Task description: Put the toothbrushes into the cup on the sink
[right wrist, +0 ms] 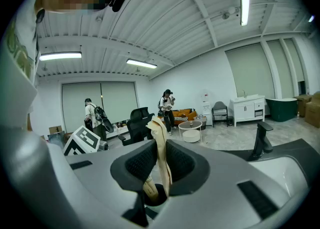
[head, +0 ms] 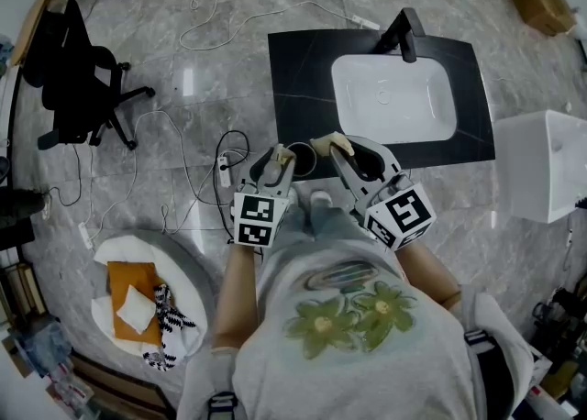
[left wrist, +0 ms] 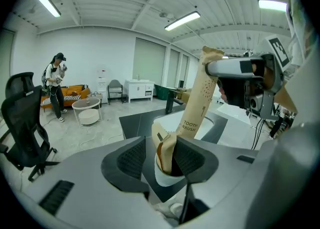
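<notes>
A white cup (left wrist: 167, 175) stands on the black counter (head: 303, 70) left of the white sink (head: 394, 97). A brown paper toothbrush packet (left wrist: 165, 150) stands in the cup, between the pads of my left gripper (left wrist: 160, 155). Those jaws stand open and do not press on it. My right gripper (right wrist: 159, 160) is shut on a second brown packet (right wrist: 160, 138) printed "TOOTH BRUSH". It holds this packet tilted, with the lower end at the cup's mouth (right wrist: 154, 193). In the head view both grippers (head: 282, 158) (head: 336, 147) meet over the cup (head: 303, 160).
A black faucet (head: 404, 33) stands behind the sink. A white box (head: 550, 166) sits right of the counter. On the floor lie cables (head: 197, 166). There is also a black office chair (head: 83, 88) and a round table with cloths (head: 138, 303). People stand far off (left wrist: 55, 85).
</notes>
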